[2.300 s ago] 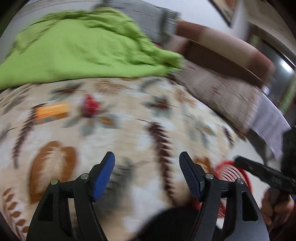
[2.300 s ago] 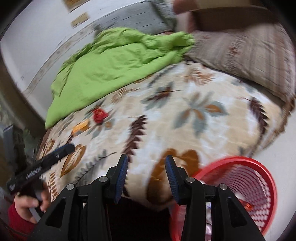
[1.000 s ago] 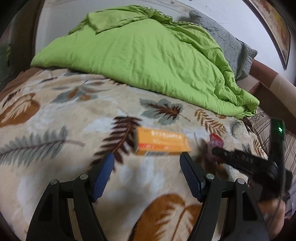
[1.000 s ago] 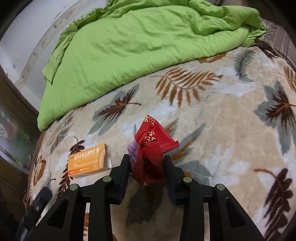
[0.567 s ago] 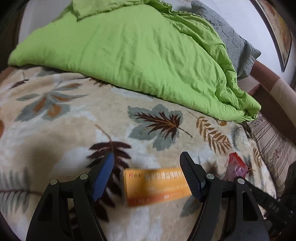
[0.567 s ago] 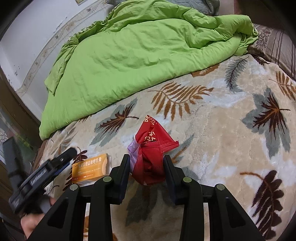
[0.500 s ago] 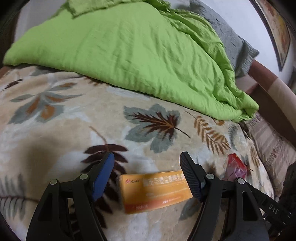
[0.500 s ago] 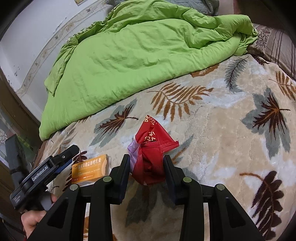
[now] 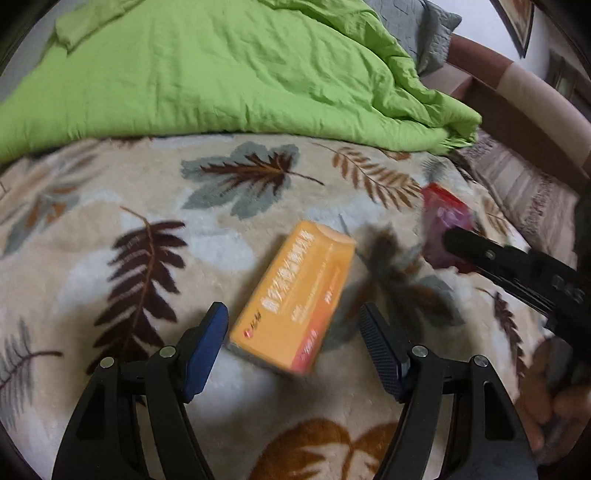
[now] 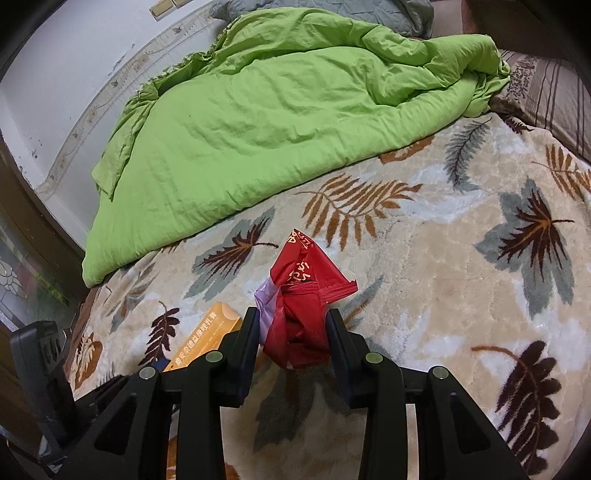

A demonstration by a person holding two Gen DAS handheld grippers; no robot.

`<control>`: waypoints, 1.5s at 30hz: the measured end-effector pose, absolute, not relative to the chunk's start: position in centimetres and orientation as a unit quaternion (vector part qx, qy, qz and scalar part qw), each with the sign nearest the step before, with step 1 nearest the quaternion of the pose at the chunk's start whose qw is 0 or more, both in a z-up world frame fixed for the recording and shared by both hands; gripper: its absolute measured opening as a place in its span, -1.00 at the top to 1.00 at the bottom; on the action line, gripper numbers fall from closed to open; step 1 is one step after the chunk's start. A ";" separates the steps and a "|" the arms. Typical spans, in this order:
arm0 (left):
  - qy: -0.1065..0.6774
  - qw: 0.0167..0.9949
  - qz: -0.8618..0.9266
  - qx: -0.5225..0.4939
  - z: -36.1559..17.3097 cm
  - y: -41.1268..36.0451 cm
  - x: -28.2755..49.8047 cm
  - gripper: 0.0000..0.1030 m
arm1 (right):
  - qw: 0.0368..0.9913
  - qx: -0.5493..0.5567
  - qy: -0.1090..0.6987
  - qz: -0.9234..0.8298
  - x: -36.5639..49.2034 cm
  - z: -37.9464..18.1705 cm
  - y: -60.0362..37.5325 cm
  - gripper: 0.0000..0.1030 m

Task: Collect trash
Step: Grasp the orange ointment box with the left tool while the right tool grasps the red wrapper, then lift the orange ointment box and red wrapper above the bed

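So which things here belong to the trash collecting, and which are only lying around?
Job:
- orange box, between the open left gripper fingers
- red wrapper, clamped in the right gripper

Just there:
- green quilt
- leaf blanket
- grey pillow

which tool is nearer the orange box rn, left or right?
Left. The left tool is open with the orange box lying on the leaf-print blanket just ahead, near end between its fingertips. The right tool, shut on the red wrapper, sits off to the box's right.
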State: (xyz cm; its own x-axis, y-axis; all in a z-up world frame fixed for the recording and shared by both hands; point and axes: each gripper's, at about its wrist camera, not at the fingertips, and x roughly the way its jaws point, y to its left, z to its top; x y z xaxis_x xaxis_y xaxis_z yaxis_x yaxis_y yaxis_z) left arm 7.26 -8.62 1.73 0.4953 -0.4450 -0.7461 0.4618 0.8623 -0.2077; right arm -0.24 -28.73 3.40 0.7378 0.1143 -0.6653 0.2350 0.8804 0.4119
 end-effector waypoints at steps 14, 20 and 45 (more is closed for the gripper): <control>0.430 0.884 -0.182 0.011 1.0 -9.7 7.6 -0.14 | 0.904 0.218 0.364 -0.052 -0.8 3.6 -28.2 0.24; 0.463 0.866 -0.189 -0.017 0.9 -8.5 6.9 -0.16 | 0.910 0.196 0.360 -0.053 -1.9 4.2 -27.4 0.24; 0.351 0.934 -0.066 -0.002 4.5 -5.4 0.0 -0.05 | 0.912 0.168 0.372 -0.037 -4.2 4.8 -24.9 0.24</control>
